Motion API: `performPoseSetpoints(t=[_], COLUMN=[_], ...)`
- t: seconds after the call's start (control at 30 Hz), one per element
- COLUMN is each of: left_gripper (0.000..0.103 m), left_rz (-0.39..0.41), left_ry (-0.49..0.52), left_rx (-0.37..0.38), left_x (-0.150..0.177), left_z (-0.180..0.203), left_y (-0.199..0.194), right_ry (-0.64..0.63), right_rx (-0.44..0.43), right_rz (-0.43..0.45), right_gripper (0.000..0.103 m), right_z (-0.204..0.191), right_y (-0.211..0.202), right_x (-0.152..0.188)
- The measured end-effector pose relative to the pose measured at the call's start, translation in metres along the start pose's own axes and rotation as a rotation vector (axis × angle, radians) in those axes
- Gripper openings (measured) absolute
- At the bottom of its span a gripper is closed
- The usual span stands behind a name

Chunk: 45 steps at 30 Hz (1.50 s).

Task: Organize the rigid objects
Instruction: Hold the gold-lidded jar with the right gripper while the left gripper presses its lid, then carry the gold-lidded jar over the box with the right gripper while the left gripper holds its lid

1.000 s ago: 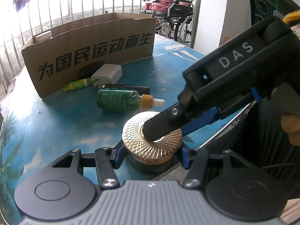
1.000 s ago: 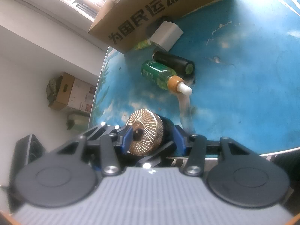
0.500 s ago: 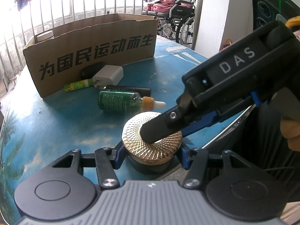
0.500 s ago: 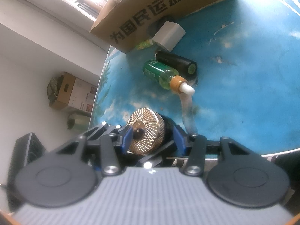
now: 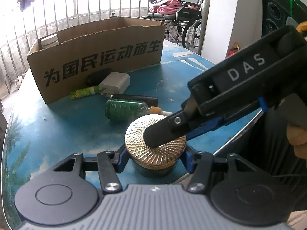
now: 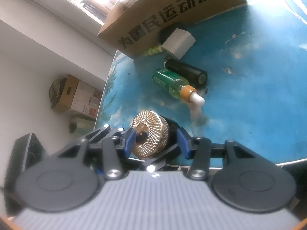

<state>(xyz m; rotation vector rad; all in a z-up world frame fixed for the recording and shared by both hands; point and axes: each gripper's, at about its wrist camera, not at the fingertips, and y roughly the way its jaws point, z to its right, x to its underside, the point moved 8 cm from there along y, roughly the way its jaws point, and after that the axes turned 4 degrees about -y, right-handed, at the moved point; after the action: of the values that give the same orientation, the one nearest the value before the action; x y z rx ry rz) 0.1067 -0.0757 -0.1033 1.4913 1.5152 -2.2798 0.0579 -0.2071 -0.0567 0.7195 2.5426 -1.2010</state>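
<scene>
A dark jar with a gold patterned lid [image 5: 138, 143] sits between both grippers at the near edge of the blue table [image 5: 57, 130]. My left gripper [image 5: 155, 159] is shut on the jar's sides, a blue pad against each flank. My right gripper reaches in from the right, and its upper finger [image 5: 163, 132] lies flat on the lid. In the right wrist view the jar [image 6: 153, 122] lies between the pads of my right gripper [image 6: 156, 142], one on the lid, the other at the base. The jar's underside is hidden.
A green dropper bottle [image 5: 124, 110], a black tube [image 5: 134, 98], a white charger [image 5: 115, 83] and a small green tube [image 5: 84, 93] lie before an open cardboard box [image 5: 99, 61]. The table's rim [image 5: 239, 134] runs close on the right. A hand [image 5: 297, 140] holds the right gripper.
</scene>
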Motion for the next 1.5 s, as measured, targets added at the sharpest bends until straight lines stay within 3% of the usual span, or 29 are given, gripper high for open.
performPoseSetpoints(t=[0.53,1.5], left_gripper=[0.057,0.057], left_rz=[0.030,0.123], left_ry=[-0.009,-0.005], left_rx=[-0.039,-0.134], left_x=[-0.015,-0.081], left_z=[-0.006,-0.026], left_y=[-0.025,-0.055], right_ry=[-0.069,-0.228], right_rx=[-0.015,-0.046], right_rz=[0.027,0.106], right_gripper=[0.047,0.048], right_z=[-0.023,-0.078], right_y=[-0.011,-0.029], right_x=[-0.014,-0.073])
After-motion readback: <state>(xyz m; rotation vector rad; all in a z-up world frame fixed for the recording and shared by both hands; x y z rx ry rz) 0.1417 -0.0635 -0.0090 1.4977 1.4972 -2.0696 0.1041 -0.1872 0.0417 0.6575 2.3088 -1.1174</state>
